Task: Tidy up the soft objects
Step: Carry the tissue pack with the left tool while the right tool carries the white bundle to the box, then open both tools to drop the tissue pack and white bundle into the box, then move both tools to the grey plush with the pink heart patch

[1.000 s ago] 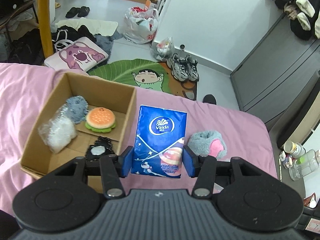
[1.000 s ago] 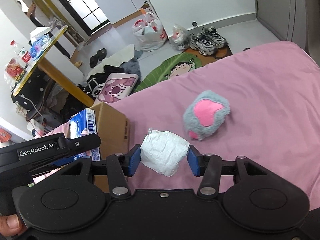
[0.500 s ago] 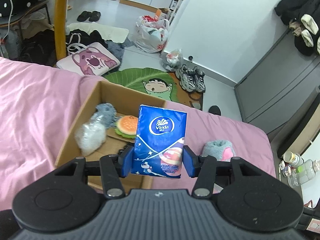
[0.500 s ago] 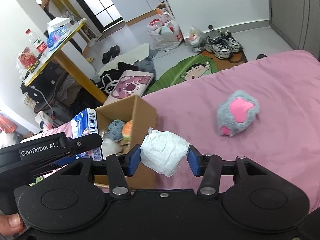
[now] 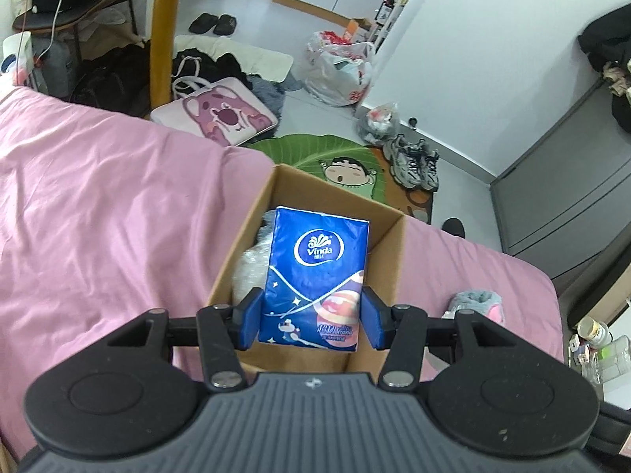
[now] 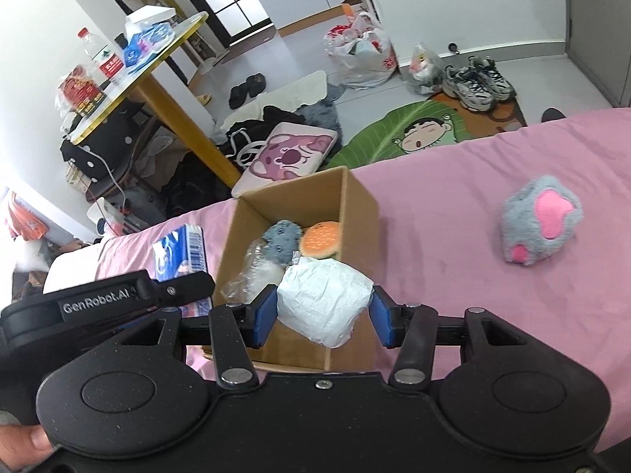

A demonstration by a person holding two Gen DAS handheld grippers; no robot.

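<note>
Left wrist view is filled mostly by the pink bedsheet (image 5: 98,213), which runs wide and bare on the left side, with its far edge dropping to the grey floor (image 5: 299,12). On the right the sheet is a narrower strip, and its right edge ends beside a grey cabinet (image 5: 560,197).

Next in size is the cardboard box (image 5: 394,260), open at the top, standing on the sheet near the far edge of the bed. In the right wrist view its inside (image 6: 236,244) holds a crinkled clear bag (image 6: 252,272), a grey fluffy toy (image 6: 282,236) and a burger toy (image 6: 319,238); these lie toward the far wall and left side, so the near part of the box has some free room.

The left gripper (image 5: 311,315) pinches a blue Vinda tissue pack (image 5: 319,272) at its lower sides, both blue pads pressed on it. The pack stands upright in the air over the box opening, between the left and right walls.

The right gripper (image 6: 323,315) squeezes a white crumpled wad (image 6: 323,303) between its pads, and the wad hangs over the near right corner of the box.

A grey plush paw (image 6: 540,224) with pink pads lies alone on the sheet, well apart to the right of the box, with bare sheet all around it.
</note>
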